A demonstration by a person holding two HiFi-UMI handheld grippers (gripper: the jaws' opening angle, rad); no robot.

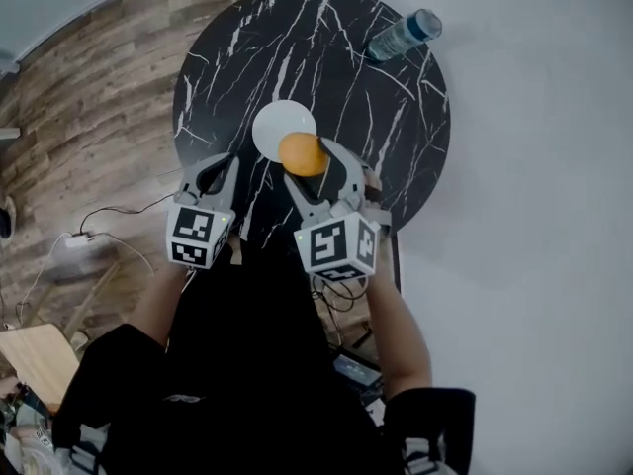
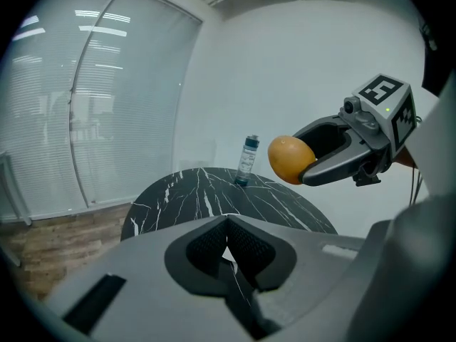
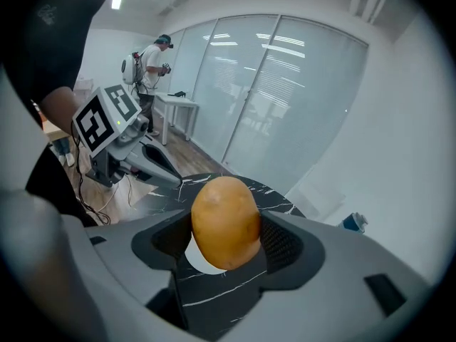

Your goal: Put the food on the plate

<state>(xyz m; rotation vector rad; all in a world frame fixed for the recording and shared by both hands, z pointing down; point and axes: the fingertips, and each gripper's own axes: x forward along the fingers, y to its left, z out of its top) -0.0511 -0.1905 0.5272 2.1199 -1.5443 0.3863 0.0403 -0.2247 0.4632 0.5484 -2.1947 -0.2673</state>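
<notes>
An orange-brown, potato-like food (image 1: 302, 154) is held in the air, and my right gripper (image 1: 307, 161) is shut on it. It hangs over the near edge of a white plate (image 1: 281, 122) on the round black marble table (image 1: 326, 47). In the right gripper view the food (image 3: 225, 221) fills the gap between the jaws, and a sliver of the plate (image 3: 197, 260) shows below it. My left gripper (image 1: 220, 169) hovers just left of the plate with its jaws together and nothing in them. The left gripper view shows the food (image 2: 288, 159) in the right gripper (image 2: 335, 155).
A clear water bottle (image 1: 404, 34) with a blue cap stands at the table's far right edge. Cables (image 1: 109, 228) lie on the wooden floor to the left. A person (image 3: 151, 70) stands by a white table (image 3: 178, 102) in the background.
</notes>
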